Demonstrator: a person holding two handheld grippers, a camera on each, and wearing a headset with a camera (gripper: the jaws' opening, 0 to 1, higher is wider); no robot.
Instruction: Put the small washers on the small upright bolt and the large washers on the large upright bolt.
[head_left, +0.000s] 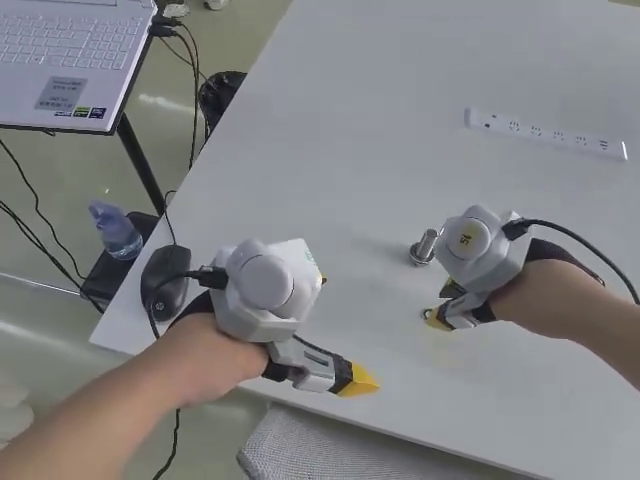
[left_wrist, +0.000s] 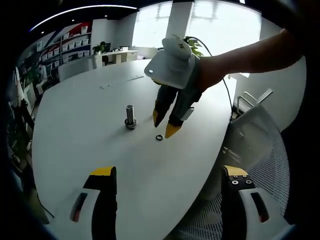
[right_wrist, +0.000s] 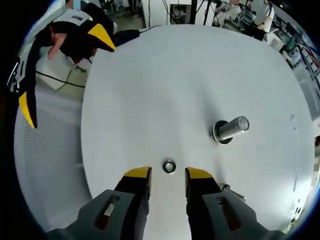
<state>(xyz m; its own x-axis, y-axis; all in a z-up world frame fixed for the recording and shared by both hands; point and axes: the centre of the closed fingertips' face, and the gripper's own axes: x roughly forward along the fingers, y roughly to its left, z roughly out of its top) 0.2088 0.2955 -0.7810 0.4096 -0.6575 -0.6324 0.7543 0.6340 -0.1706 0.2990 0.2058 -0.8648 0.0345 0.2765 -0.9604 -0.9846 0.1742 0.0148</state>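
On the table (right_wrist: 175, 75), bolt (right_wrist: 231, 129) upright — washer (right_wrist: 169, 166) flat; left tool (left_wrist: 168, 171), right tool (right_wrist: 168, 173) apart

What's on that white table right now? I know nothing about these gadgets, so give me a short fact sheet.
table: white, mostly bare
bolt: one metal bolt, standing upright
washer: one small ring, flat on the table, apart from the bolt
right gripper: open, tips close to the washer, not gripping it
left gripper: open wide, holding nothing, near the table edge
power strip: white, at the far side of the table
laptop: open, on a stand beside the table
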